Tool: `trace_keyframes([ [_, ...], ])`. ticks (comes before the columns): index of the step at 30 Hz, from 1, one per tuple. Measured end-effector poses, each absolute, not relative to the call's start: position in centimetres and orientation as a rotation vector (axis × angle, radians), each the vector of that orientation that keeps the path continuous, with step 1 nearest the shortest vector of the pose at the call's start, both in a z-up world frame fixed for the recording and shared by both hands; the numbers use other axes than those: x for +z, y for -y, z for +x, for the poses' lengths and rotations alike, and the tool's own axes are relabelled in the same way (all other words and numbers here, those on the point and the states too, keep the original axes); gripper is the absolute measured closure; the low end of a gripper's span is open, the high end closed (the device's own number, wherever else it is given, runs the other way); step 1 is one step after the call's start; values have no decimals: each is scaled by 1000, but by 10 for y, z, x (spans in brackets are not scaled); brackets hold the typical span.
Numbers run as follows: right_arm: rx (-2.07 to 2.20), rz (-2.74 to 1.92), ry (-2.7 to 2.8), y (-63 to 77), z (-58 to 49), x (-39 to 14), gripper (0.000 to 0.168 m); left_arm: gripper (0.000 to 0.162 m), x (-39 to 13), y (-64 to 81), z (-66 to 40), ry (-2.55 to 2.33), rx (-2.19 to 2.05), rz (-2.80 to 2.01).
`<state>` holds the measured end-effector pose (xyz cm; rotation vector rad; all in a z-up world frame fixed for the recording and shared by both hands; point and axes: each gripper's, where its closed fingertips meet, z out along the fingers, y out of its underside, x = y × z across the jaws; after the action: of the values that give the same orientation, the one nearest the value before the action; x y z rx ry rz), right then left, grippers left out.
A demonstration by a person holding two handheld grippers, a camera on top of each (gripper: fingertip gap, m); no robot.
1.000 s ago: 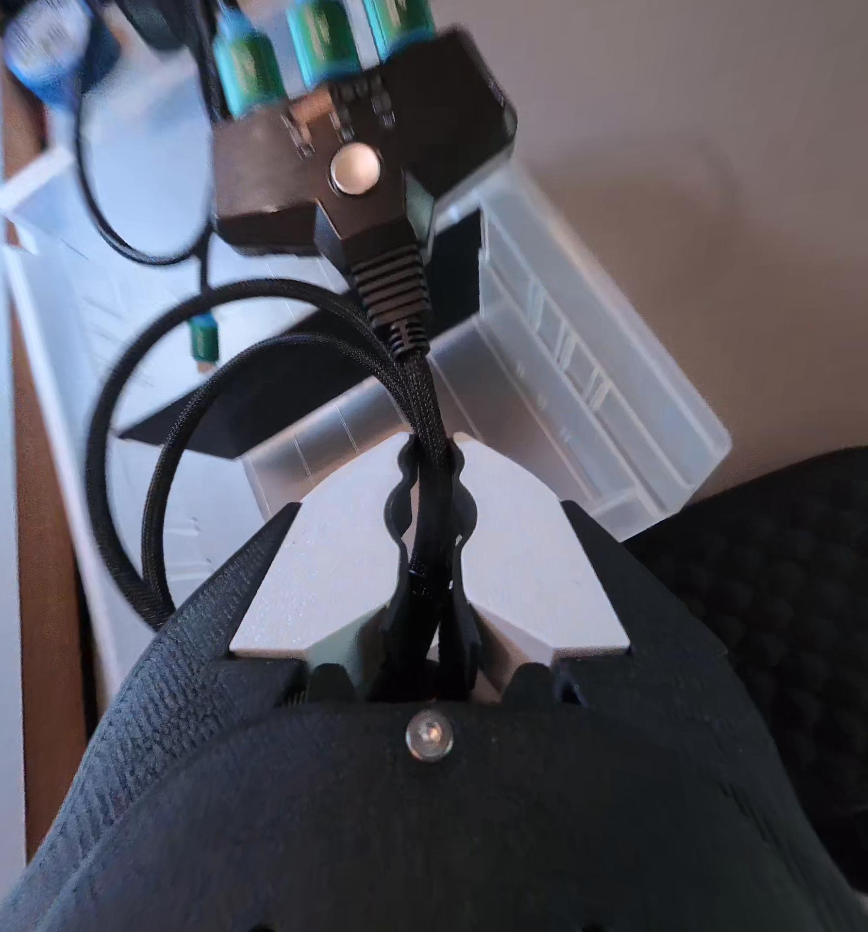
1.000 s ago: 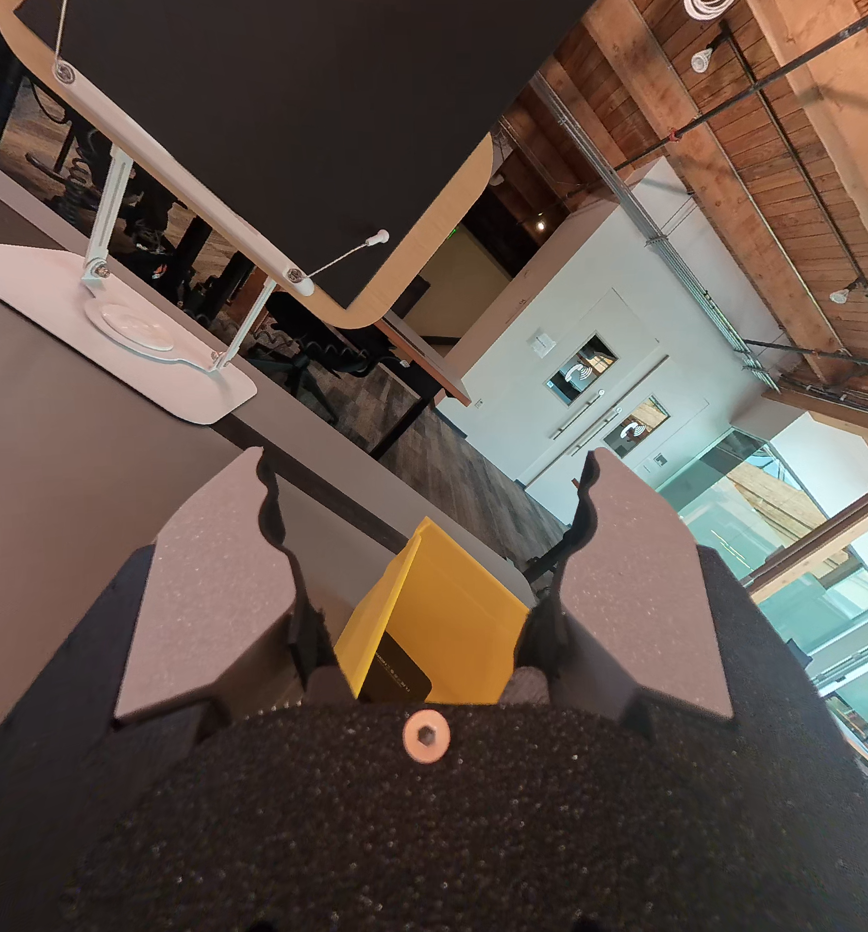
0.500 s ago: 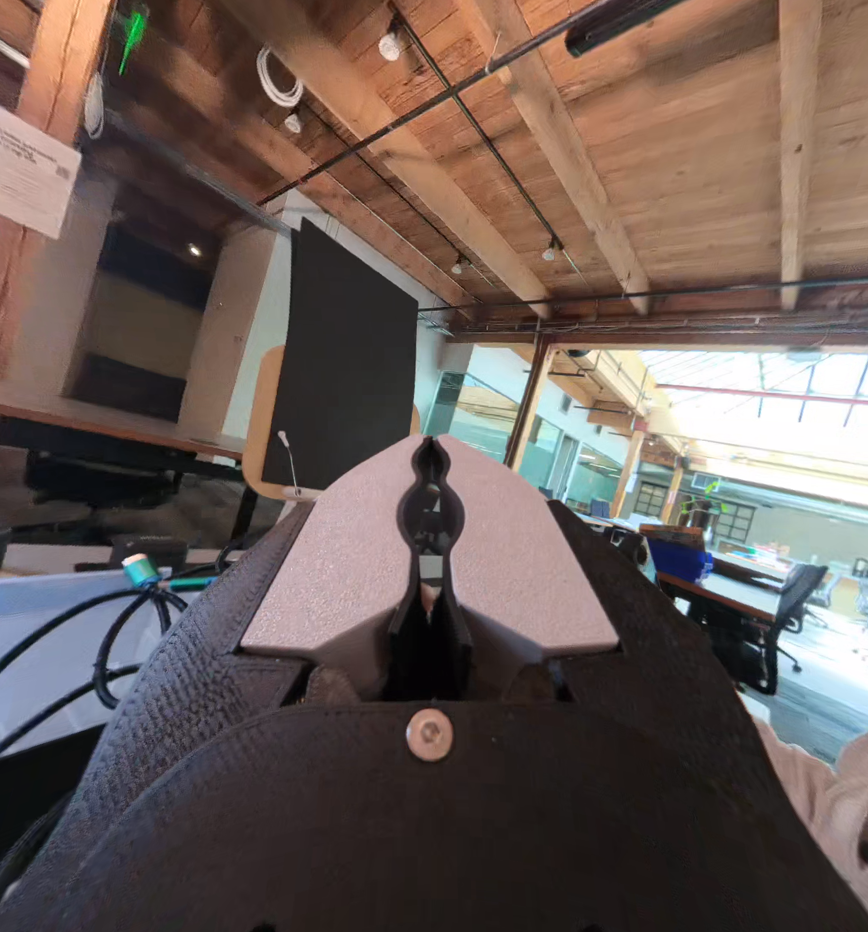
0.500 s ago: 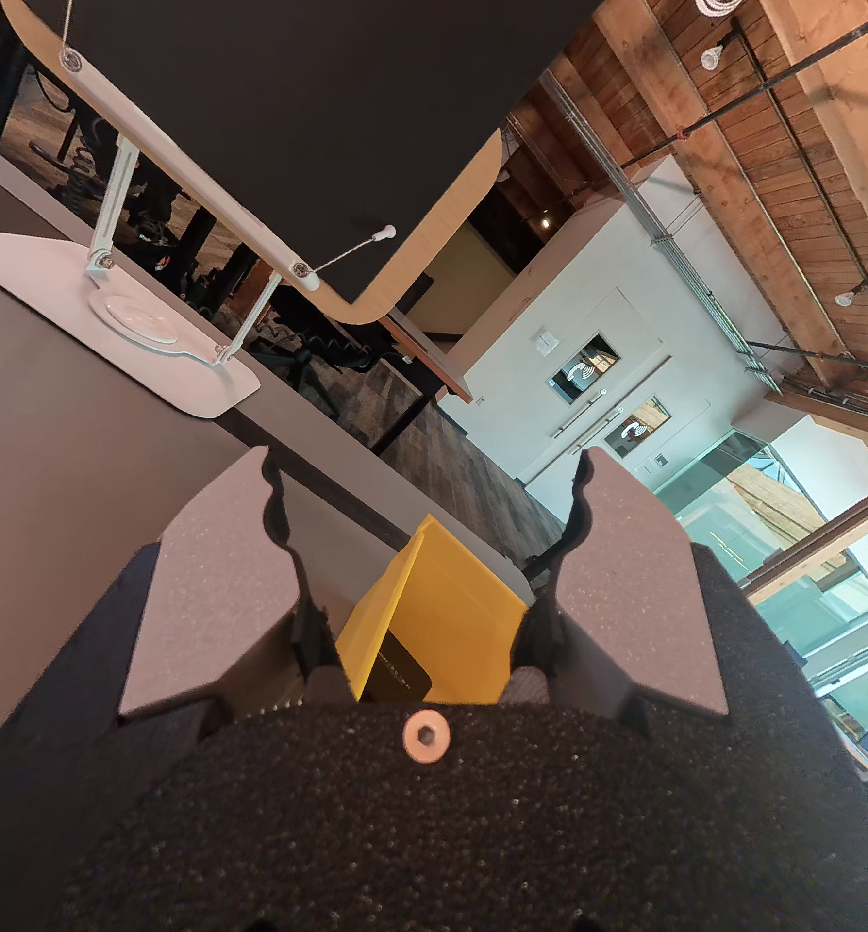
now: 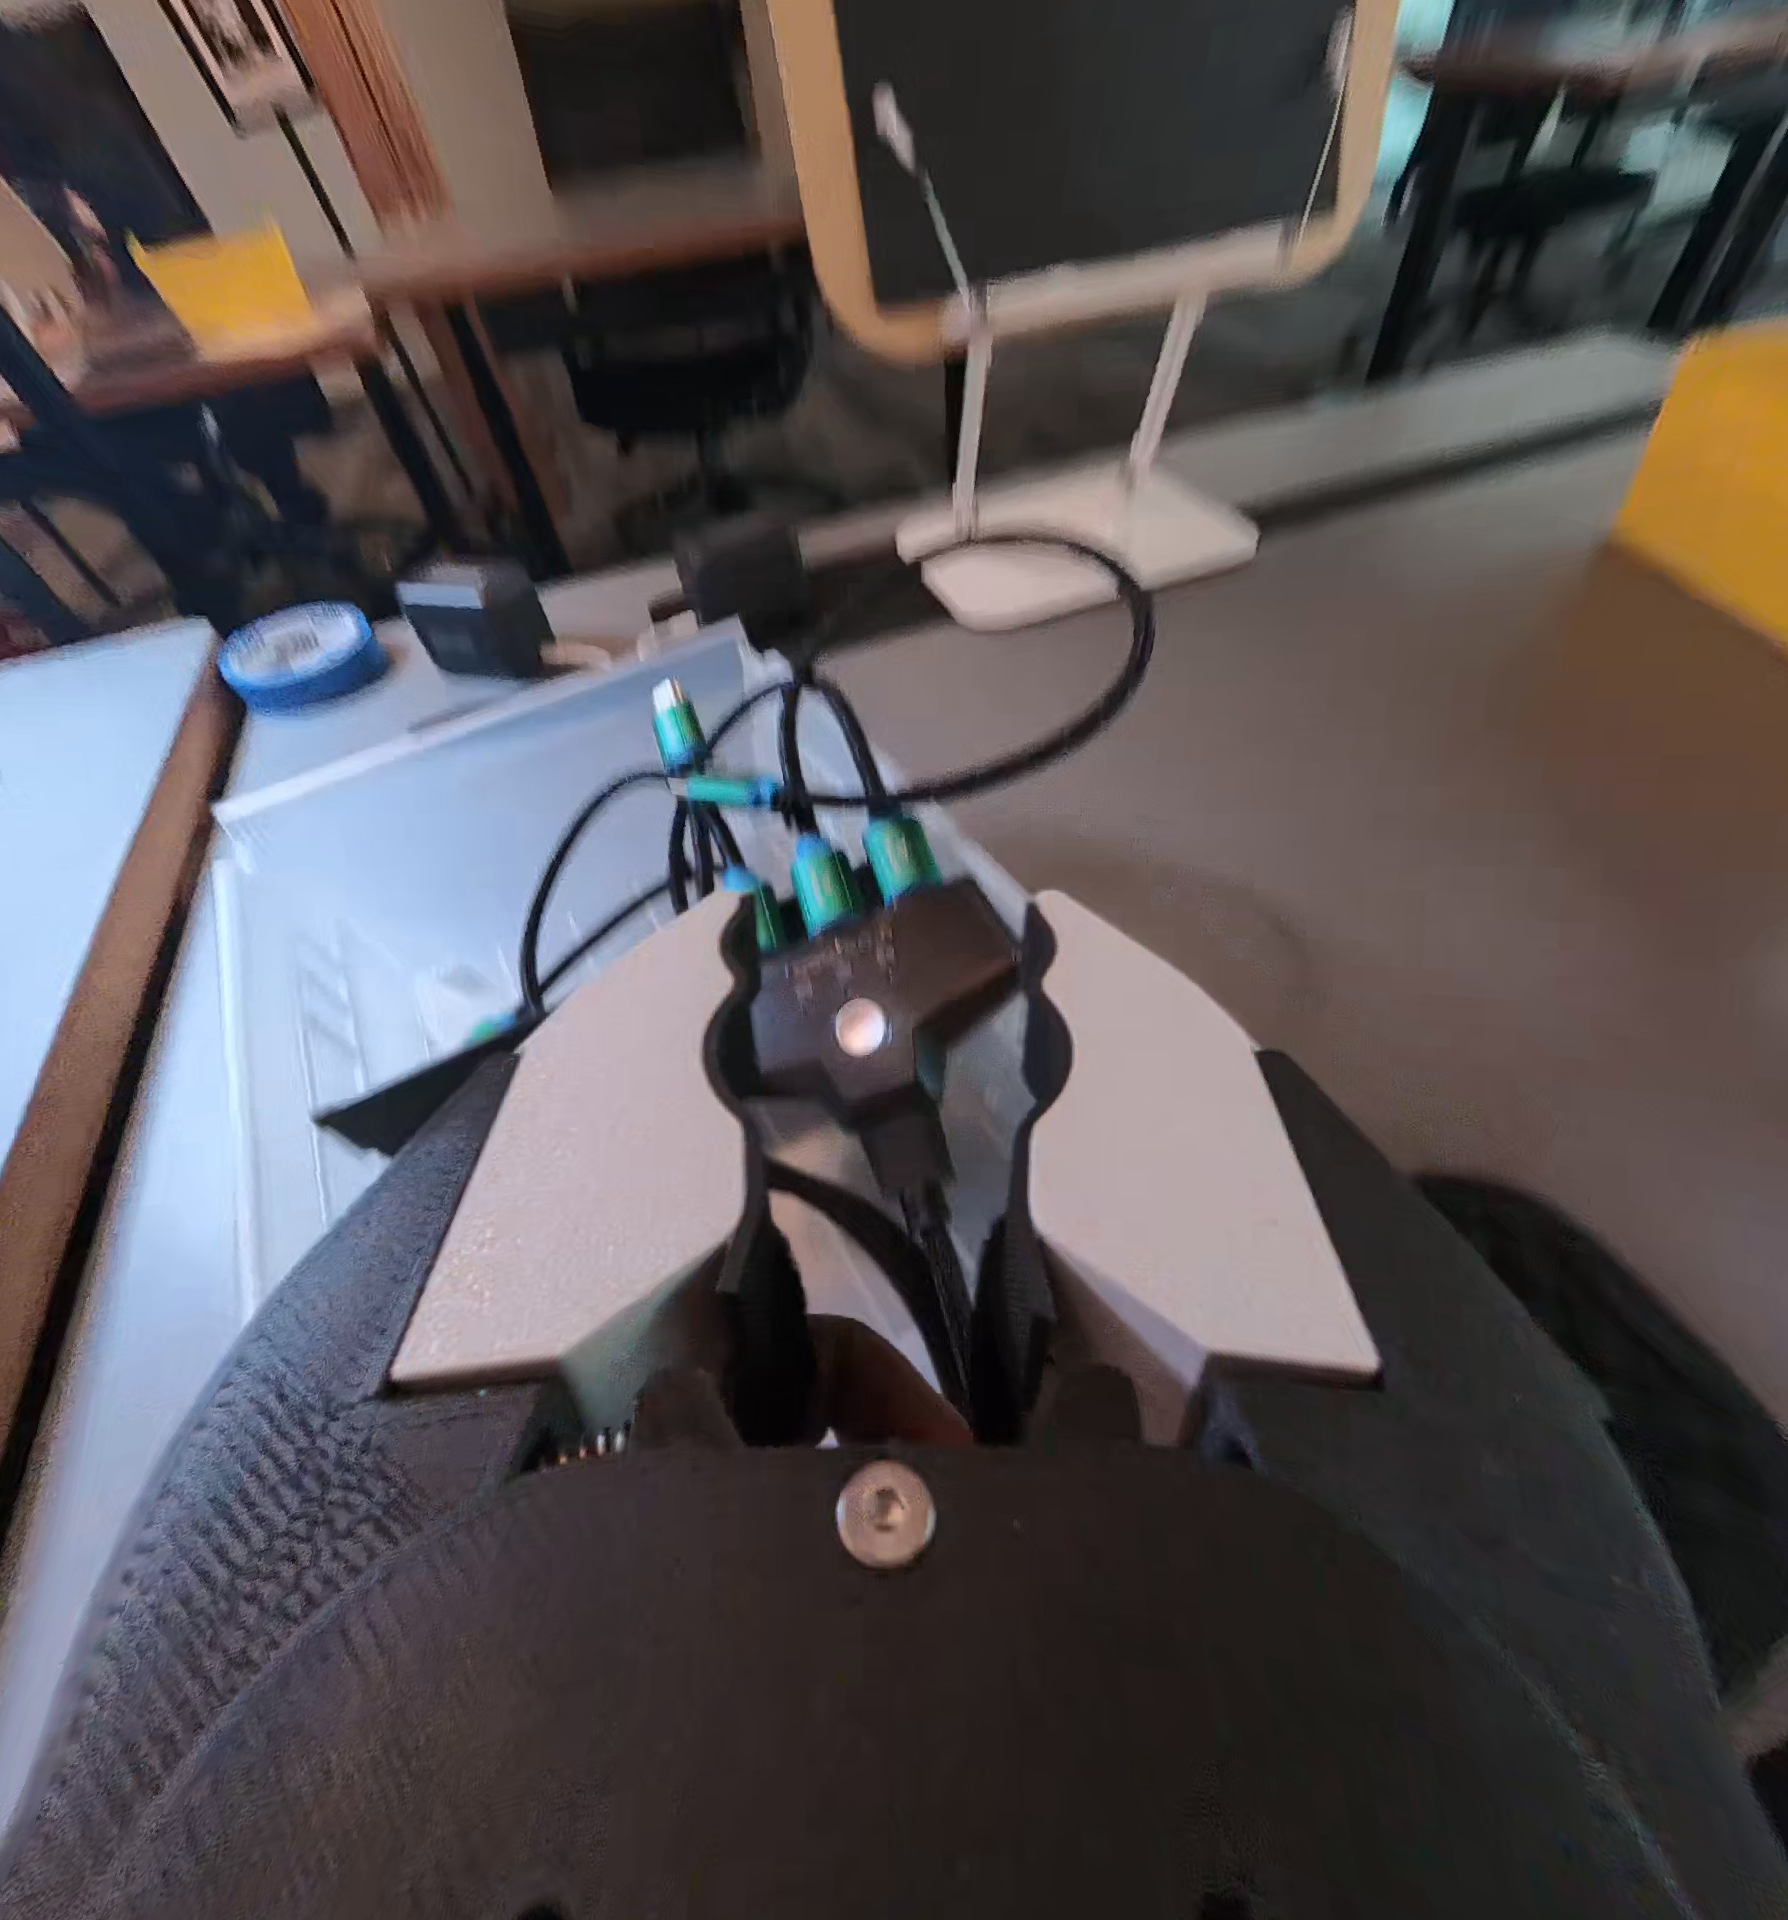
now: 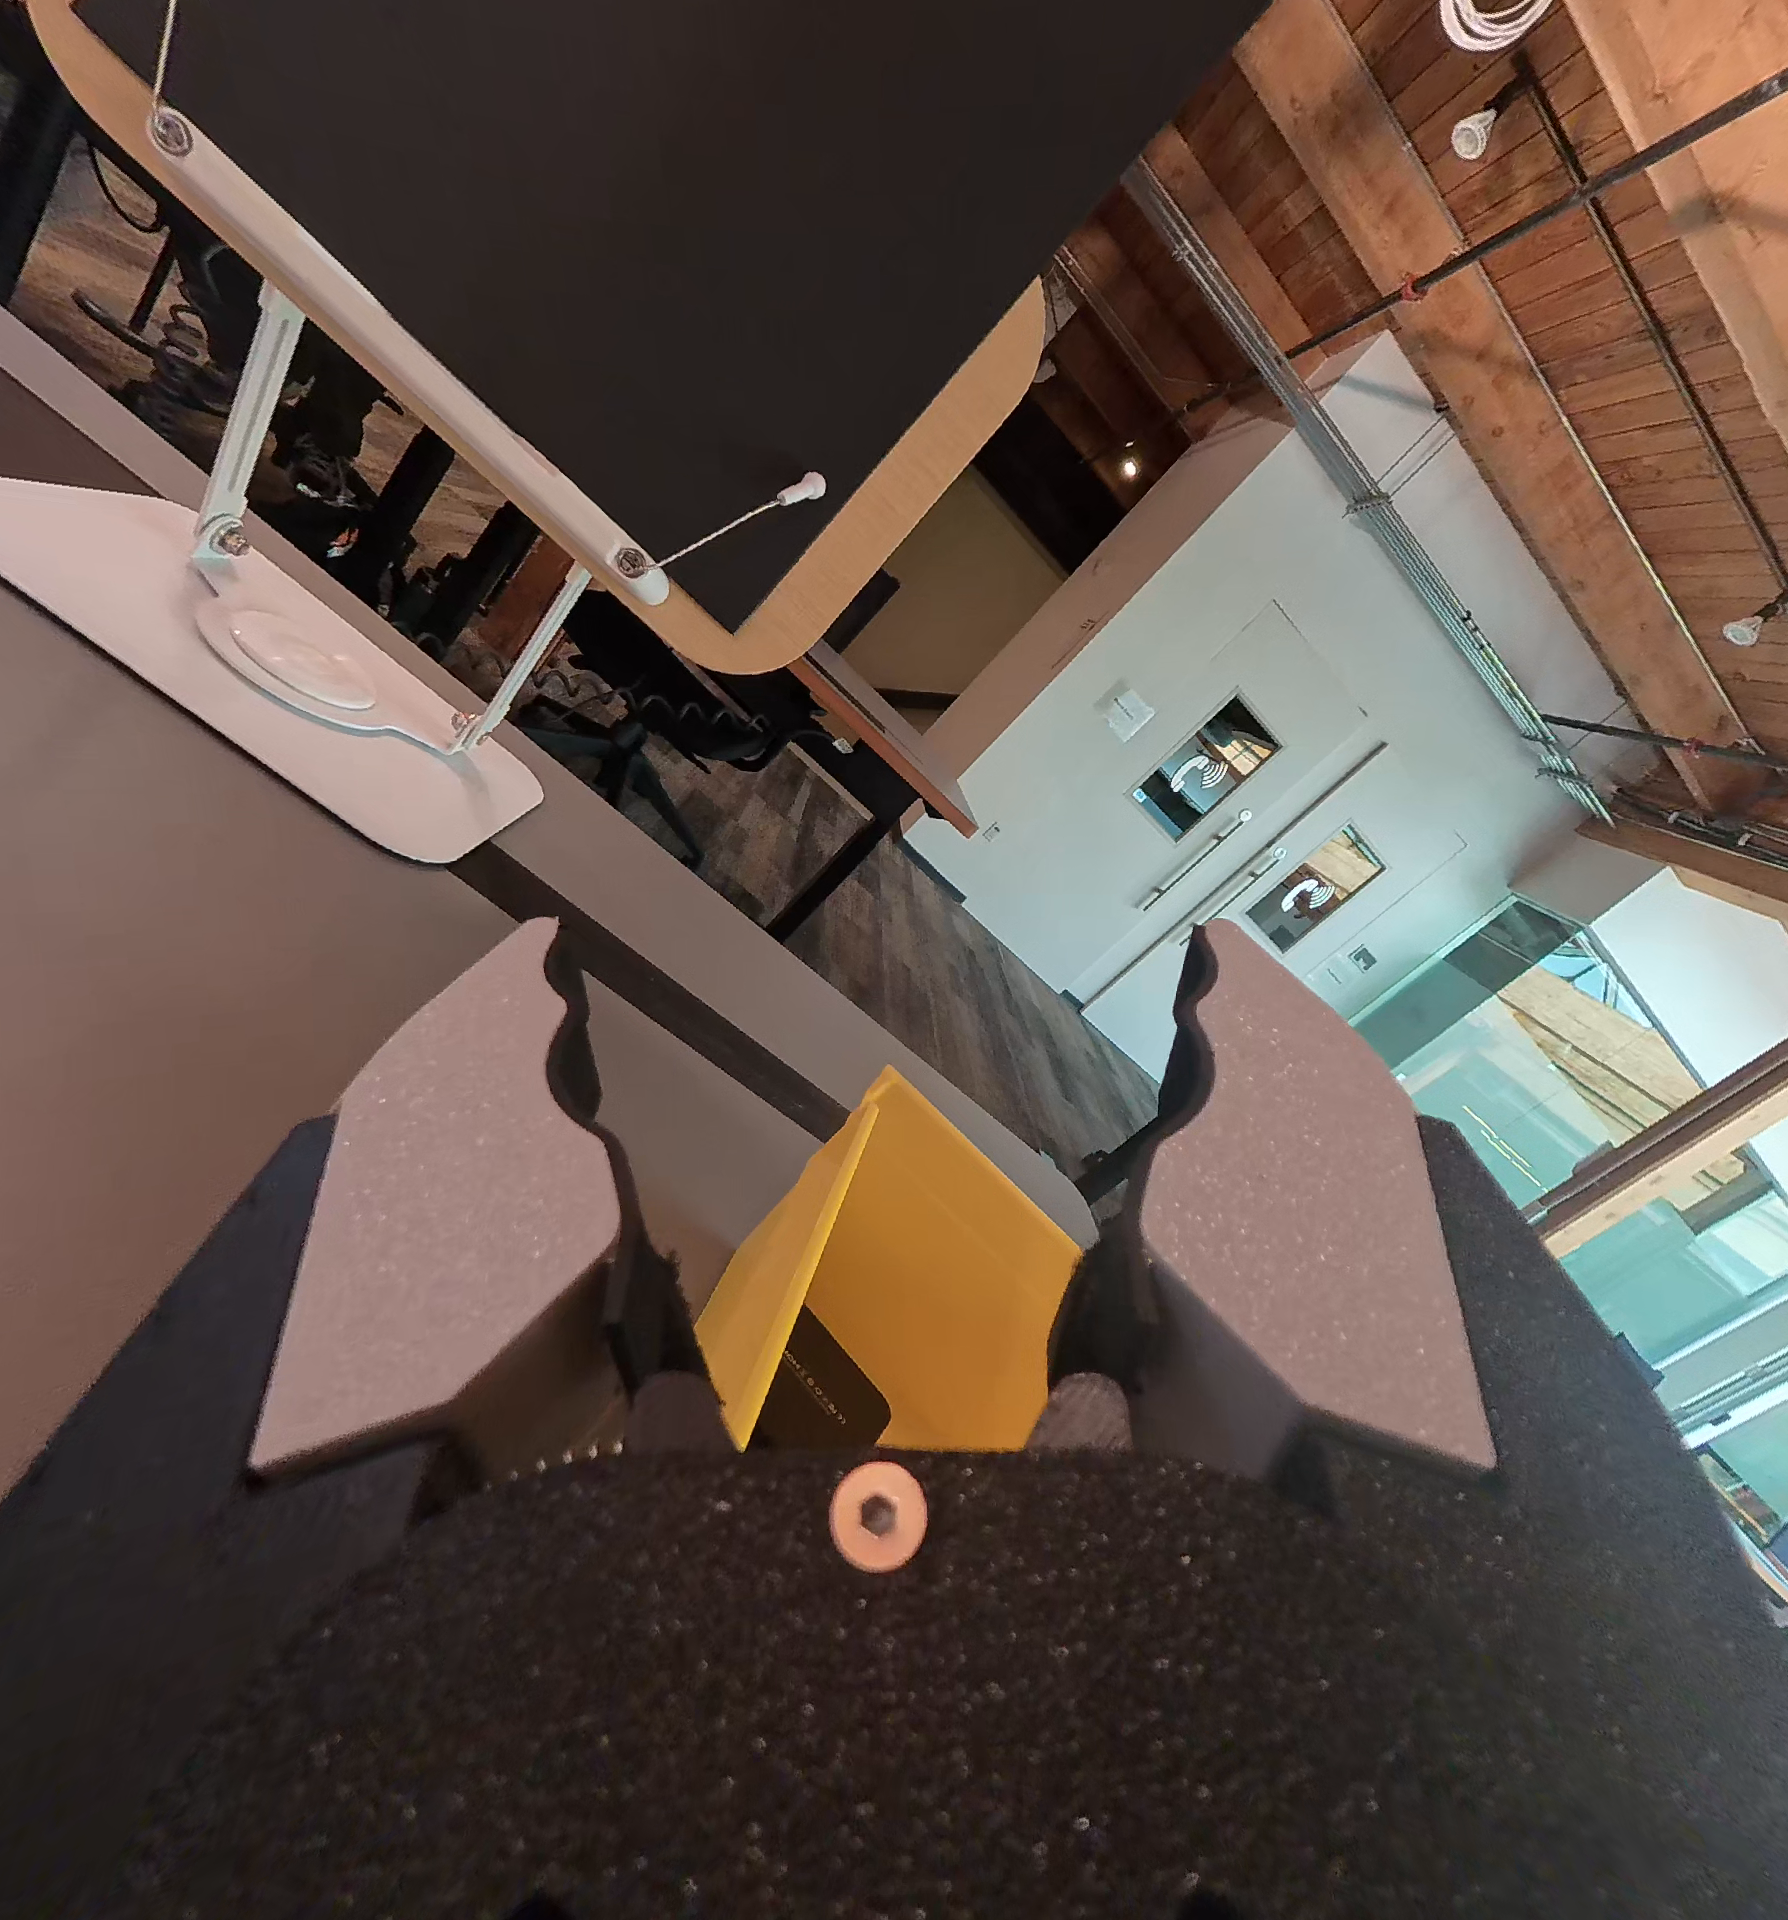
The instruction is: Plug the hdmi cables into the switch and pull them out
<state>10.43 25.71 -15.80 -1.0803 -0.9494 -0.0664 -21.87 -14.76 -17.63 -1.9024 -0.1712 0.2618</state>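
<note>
In the left wrist view the black HDMI switch [image 5: 874,997] lies between my left gripper's [image 5: 882,914] two grey fingers [image 5: 609,1143], which stand apart on either side of it. Three green-ended plugs [image 5: 822,878] sit in its far edge. Its braided black cable [image 5: 937,1268] runs back between the fingers. Two loose green plugs [image 5: 674,727] lie farther off. The frame is blurred, so I cannot tell whether the fingers touch the switch. My right gripper [image 6: 874,956] is open and empty, tilted up toward the room; no cable or switch shows there.
The switch rests over a clear plastic tray [image 5: 370,935] on the grey table [image 5: 1441,831]. A blue tape roll [image 5: 303,655], a black adapter [image 5: 469,623], a white stand base [image 5: 1066,561] and a yellow bin [image 5: 1763,488] are beyond. The yellow bin [image 6: 931,1247] also shows behind the right fingers. One gripper's finger ends stand about 50 cm off the other's.
One second ago my left gripper was shut on the braided cable. Half a second ago it was shut, pointing at the ceiling. Now it is open over the switch. The right gripper barely moved.
</note>
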Motion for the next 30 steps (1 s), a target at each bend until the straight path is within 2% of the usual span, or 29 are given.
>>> trace_keyframes([
  [3,-74,-1077,954,-257,104,-158,60,94,-215,151,-227,219,356,-2172],
  [5,-81,-1075,956,-256,104,-157,60,71,-223,147,-228,213,371,-2221],
  [9,-84,-1075,953,-257,105,-157,60,65,-219,150,-237,307,434,-2214],
  [10,-83,-1077,953,-257,105,-157,60,68,-224,158,-241,332,491,-2264],
  [12,-83,-1078,955,-257,105,-157,60,88,-234,170,-238,343,531,-2369],
  [14,-87,-1077,957,-257,105,-157,60,96,-241,175,-232,337,519,-2437],
  [17,-85,-1076,958,-257,104,-158,61,95,-260,176,-229,321,498,-2553],
  [22,-97,-1074,951,-257,106,-156,60,82,-301,171,-242,365,509,-2736],
  [23,-95,-1073,949,-257,107,-155,60,84,-310,166,-243,371,468,-2750],
  [25,-93,-1073,948,-257,107,-155,61,105,-326,160,-242,391,350,-2785],
  [27,-101,-1073,950,-258,107,-155,61,124,-320,151,-244,398,331,-2707],
  [30,-104,-1069,953,-257,107,-155,61,130,-304,153,-247,328,406,-2643],
])
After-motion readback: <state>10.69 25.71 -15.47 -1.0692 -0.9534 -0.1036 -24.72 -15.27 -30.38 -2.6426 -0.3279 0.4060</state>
